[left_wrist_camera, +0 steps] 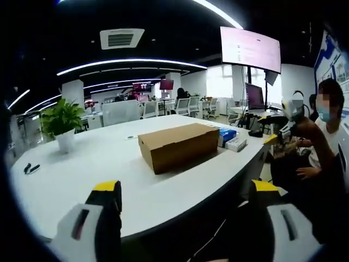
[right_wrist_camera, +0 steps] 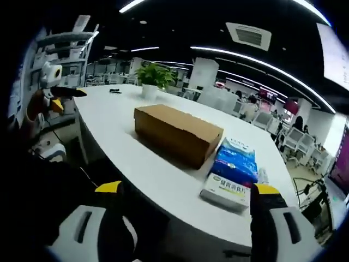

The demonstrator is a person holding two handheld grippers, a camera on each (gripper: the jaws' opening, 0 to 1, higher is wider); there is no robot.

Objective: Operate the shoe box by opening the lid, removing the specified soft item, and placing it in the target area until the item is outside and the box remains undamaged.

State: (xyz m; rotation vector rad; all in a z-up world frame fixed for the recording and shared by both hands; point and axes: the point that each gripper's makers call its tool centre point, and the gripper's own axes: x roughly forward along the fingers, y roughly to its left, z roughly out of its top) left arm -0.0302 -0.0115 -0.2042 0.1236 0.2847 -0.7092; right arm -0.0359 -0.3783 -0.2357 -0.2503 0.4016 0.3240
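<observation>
Shoe box (left_wrist_camera: 179, 146): brown cardboard, lid closed, on white table (left_wrist_camera: 82, 169), long axis along the near edge, bare tabletop around. Blue packet (right_wrist_camera: 235, 161) just beside one end. Left gripper (left_wrist_camera: 185, 188), right gripper (right_wrist_camera: 185, 188): jaws apart, off the table, holding nothing.

A potted green plant (left_wrist_camera: 61, 124) in a white pot stands near the far left edge of the white surface (left_wrist_camera: 82, 174). A small dark object (left_wrist_camera: 30, 168) lies at that left edge, too small to identify. By the right edge sit a blue packet (right_wrist_camera: 235, 160) and, touching it, a white box (right_wrist_camera: 227, 191) with green print. A large screen (left_wrist_camera: 250, 49) hangs beyond the surface. A seated person (left_wrist_camera: 323, 142) in a face mask is off the right edge.
</observation>
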